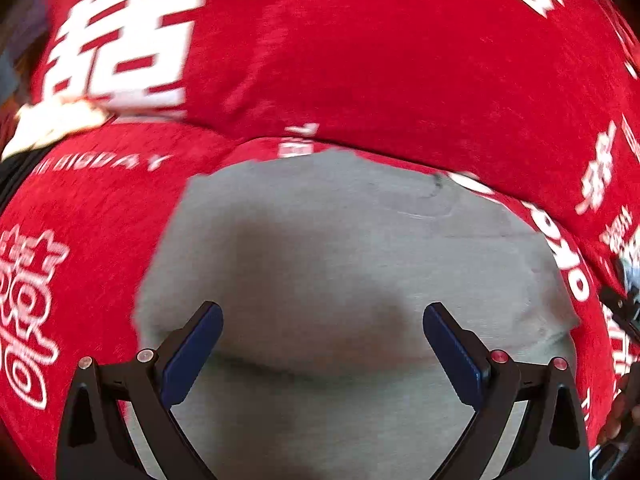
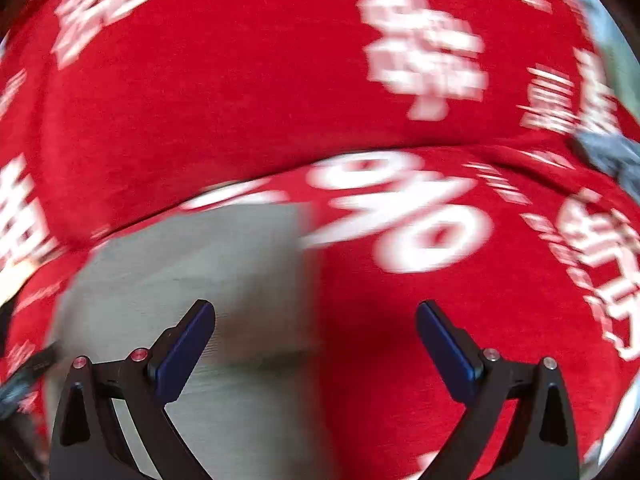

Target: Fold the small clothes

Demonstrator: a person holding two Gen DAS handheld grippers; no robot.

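A small grey-green garment (image 1: 340,248) lies flat on a red cloth with white lettering (image 1: 360,60). My left gripper (image 1: 323,320) is open just above the garment's near part, with nothing between its blue pads. In the right wrist view the same garment (image 2: 192,272) shows at the lower left, blurred. My right gripper (image 2: 315,318) is open and empty over the garment's right edge, one finger (image 2: 188,344) above the garment and the other (image 2: 444,344) above the red cloth (image 2: 240,80).
The red cloth has a fold or step running across behind the garment (image 1: 400,140). A pale object (image 1: 52,120) lies at the far left. A dark grey item (image 2: 608,156) sits at the right edge. The other gripper's dark body (image 1: 624,312) shows at the right.
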